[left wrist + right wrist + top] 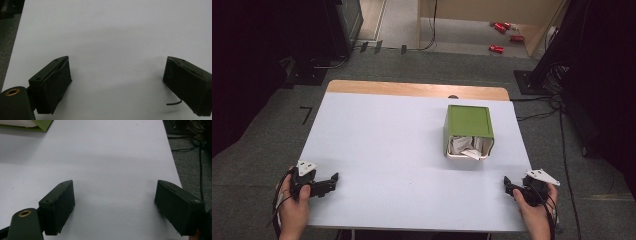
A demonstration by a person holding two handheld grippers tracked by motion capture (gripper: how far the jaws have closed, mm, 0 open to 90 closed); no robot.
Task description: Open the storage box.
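Grey carpet (272, 125) surrounds a white table (402, 160), which has a bare wooden strip (412, 89) along its far edge. Black equipment stands at the far left, and dark stands with loose cables (542, 116) sit on the floor to the right. Several red objects (502, 35) lie on the pale floor beyond, beside a light wooden partition.

On the table, right of centre and toward the far side, a green bin (468, 121) lies tipped on its side, mouth facing the person. Crumpled white paper (466, 147) shows in the opening; whether any has spilled onto the table cannot be told.

Left gripper (330, 183) rests at the near left corner, held in the left hand (294, 207); its jaws stand wide apart over bare tabletop, nothing between them. Right gripper (508, 186) sits at the near right edge in the right hand (536, 210), jaws likewise spread wide and empty. Both are well apart from the bin. In the right gripper view a corner of the bin (41, 125) shows at upper left.
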